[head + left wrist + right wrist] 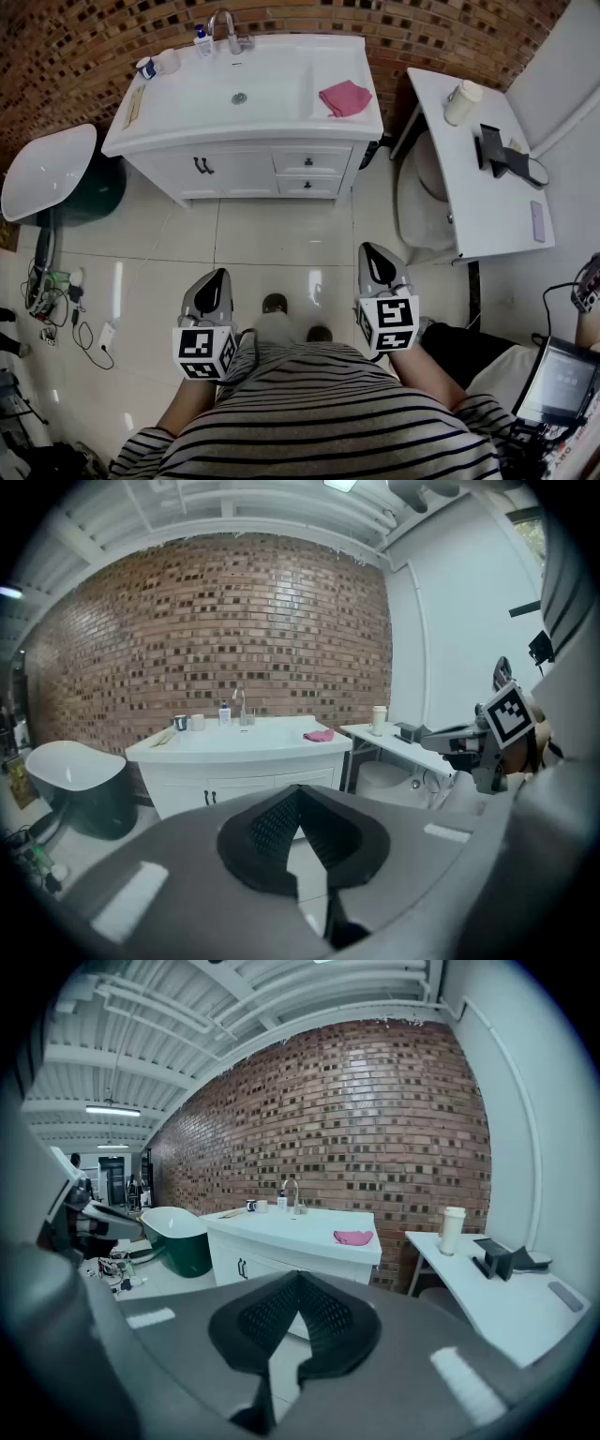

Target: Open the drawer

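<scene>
A white vanity [169, 122] with a sink stands against the brick wall, far ahead of both grippers. Its two stacked drawers sit at the front right: the upper drawer [309, 161] and the lower drawer [307, 186], each with a small dark knob, and both look closed. The upper drawer [306, 777] also shows just above the left jaws. My left gripper [215, 284] and right gripper [378, 262] hover over the tiled floor near the person's waist. Both are shut with nothing in them, and their pads meet at the tips [298, 792] [298, 1277].
A pink cloth [345, 97] lies on the vanity top by the basin. A faucet [225, 28] and small bottles stand at the back. A white bathtub [47, 169] is at left, with cables [56, 300] on the floor. A white side table [487, 206] carries a cup [462, 101].
</scene>
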Available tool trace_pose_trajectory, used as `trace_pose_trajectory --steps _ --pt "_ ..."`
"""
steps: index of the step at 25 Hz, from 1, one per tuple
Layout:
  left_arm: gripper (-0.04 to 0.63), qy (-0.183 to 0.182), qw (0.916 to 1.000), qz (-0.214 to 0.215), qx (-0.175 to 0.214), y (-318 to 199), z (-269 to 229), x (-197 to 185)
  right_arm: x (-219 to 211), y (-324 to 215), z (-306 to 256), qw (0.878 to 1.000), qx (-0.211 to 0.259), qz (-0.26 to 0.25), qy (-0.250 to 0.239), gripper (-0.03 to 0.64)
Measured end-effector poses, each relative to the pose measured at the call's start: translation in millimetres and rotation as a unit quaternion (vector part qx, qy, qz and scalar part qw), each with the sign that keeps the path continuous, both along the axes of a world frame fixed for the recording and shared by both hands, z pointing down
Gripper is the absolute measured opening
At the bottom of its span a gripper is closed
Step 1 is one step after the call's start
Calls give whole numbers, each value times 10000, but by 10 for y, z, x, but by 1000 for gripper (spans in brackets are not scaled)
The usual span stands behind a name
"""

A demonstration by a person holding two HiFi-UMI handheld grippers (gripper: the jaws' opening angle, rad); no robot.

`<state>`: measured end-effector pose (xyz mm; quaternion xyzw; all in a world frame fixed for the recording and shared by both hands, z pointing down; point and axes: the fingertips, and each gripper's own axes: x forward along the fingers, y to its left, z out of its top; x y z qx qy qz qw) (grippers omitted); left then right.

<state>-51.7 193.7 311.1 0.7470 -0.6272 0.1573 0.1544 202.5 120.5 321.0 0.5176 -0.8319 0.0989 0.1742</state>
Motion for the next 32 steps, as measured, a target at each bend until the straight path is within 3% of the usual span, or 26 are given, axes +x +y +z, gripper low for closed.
trace_pose_trajectory --steps 5,7,12,17,21,24,32 --pt "12 -22 9994 -12 -356 -381 345 -327 -339 -708 298 9994 -86 140 302 3" --pt "12 -32 9994 29 -342 -699 479 -512 -570 -1024 480 9993 -210 48 313 157" --pt "12 249 9963 380 -728 -1682 744 -848 -1043 -1911 1105 9951 -820 194 518 158" --pt "12 73 9927 923 -767 -2542 1042 -1059 -1328 -2819 1992 9895 -1114 565 723 190" --pt "12 294 9907 780 -1073 -2807 1533 -1161 -1422 -3201 2850 9837 -1327 687 1003 207" --pt "12 267 9909 722 -1100 -2951 1933 -1136 -1375 -3454 3389 9806 -1402 916 1019 209" --pt "12 383 9932 425 -1013 -3207 2527 -1170 -1389 -3822 3818 9849 -1166 1114 635 207"
